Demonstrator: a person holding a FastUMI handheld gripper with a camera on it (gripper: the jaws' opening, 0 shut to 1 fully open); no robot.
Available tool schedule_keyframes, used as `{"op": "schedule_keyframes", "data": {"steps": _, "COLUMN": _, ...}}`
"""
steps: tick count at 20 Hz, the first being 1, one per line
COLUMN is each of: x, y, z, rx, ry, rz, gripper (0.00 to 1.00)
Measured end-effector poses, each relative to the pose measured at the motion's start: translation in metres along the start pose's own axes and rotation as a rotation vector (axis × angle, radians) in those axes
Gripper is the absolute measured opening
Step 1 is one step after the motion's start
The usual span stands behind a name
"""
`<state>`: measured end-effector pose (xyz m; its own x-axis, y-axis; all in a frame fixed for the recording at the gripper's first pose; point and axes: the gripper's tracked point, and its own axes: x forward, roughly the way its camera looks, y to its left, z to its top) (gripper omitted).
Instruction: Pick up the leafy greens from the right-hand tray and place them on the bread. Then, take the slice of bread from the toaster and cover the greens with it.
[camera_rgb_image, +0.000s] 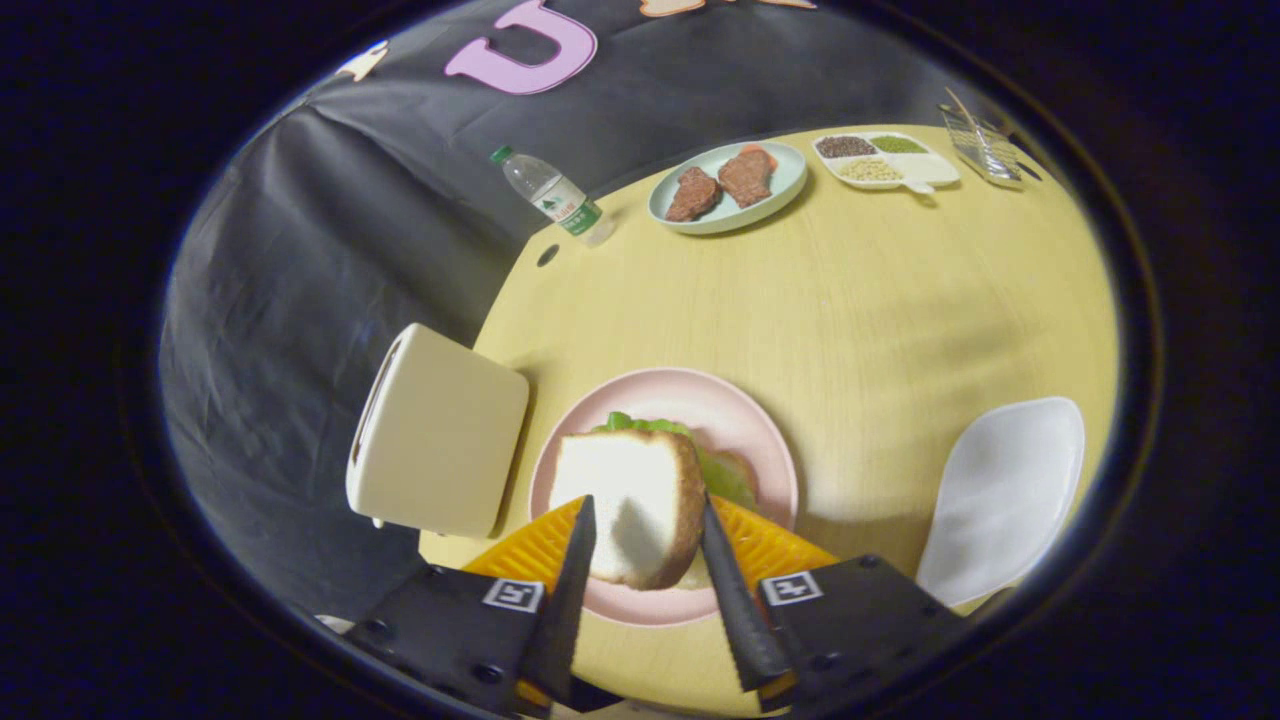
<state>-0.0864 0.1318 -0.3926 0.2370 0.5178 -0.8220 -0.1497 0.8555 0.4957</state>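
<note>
Here the gripper holds the slice of bread between its two fingers, one finger pressed against each side of the slice. Bread held over the pink plate, a little tilted; whether its underside touches what lies below cannot be told. Leafy greens lie on the plate, showing past the far edge of the bread and just beyond the right finger. What is beneath the greens is hidden.

Plate sits on the yellow worktop. Cream toaster stands just left of the plate, at the worktop's edge. White tray lies right of the plate, apart from it.

Well beyond the plate: a pale green dish carrying two brown meat pieces, a clear water bottle lying left of that dish, and a white divided dish with grains to its right.
</note>
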Motion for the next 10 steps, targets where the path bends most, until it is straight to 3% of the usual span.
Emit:
{"op": "schedule_keyframes", "data": {"steps": 4, "x": -0.013, "y": -0.009, "z": 0.005, "rx": -0.021, "ry": -0.036, "rz": -0.012, "gripper": 0.98}}
{"op": "schedule_keyframes", "data": {"steps": 10, "x": -0.065, "y": -0.04, "z": 0.037, "rx": -0.144, "ry": -0.201, "rz": -0.1, "gripper": 1.0}}
